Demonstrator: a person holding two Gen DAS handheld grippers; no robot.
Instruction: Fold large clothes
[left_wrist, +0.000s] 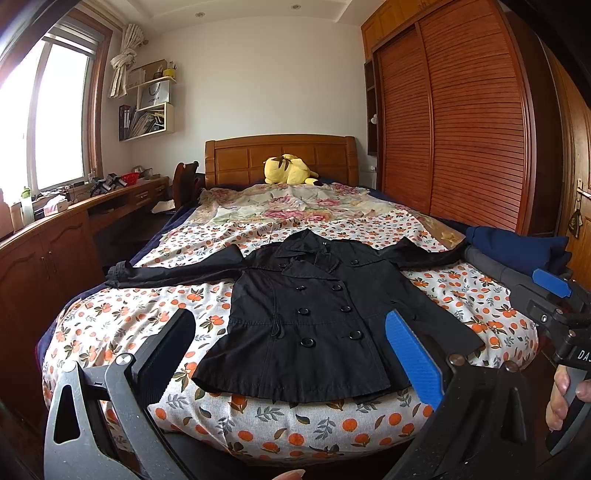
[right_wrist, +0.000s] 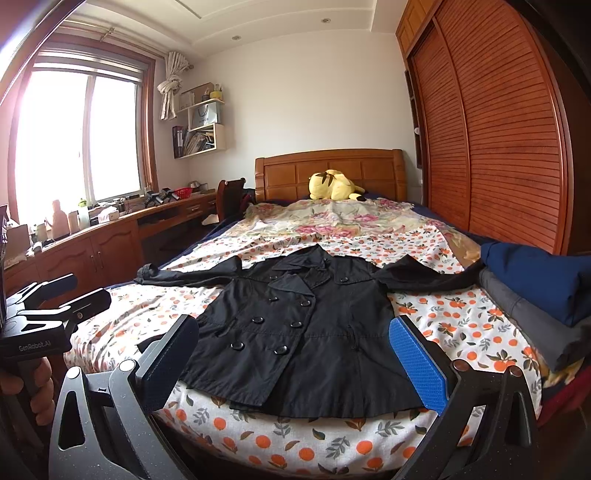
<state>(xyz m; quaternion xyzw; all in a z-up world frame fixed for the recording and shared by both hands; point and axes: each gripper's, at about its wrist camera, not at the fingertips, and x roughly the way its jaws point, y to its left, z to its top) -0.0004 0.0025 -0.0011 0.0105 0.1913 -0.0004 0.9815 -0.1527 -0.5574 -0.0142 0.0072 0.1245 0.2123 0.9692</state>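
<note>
A black double-breasted coat (left_wrist: 314, 314) lies flat and face up on the orange-print bedsheet (left_wrist: 110, 332), sleeves spread to both sides, hem toward me. It also shows in the right wrist view (right_wrist: 306, 332). My left gripper (left_wrist: 291, 354) is open and empty, held above the foot of the bed in front of the hem. My right gripper (right_wrist: 295, 362) is open and empty, also in front of the hem. The right gripper (left_wrist: 554, 295) shows at the right of the left wrist view, and the left gripper (right_wrist: 62, 299) shows at the left of the right wrist view.
A stack of folded blue and grey clothes (right_wrist: 535, 295) sits at the bed's right edge. A yellow plush toy (left_wrist: 288, 170) lies by the wooden headboard. A wooden desk (left_wrist: 74, 221) runs along the left wall and a slatted wardrobe (left_wrist: 461, 129) stands on the right.
</note>
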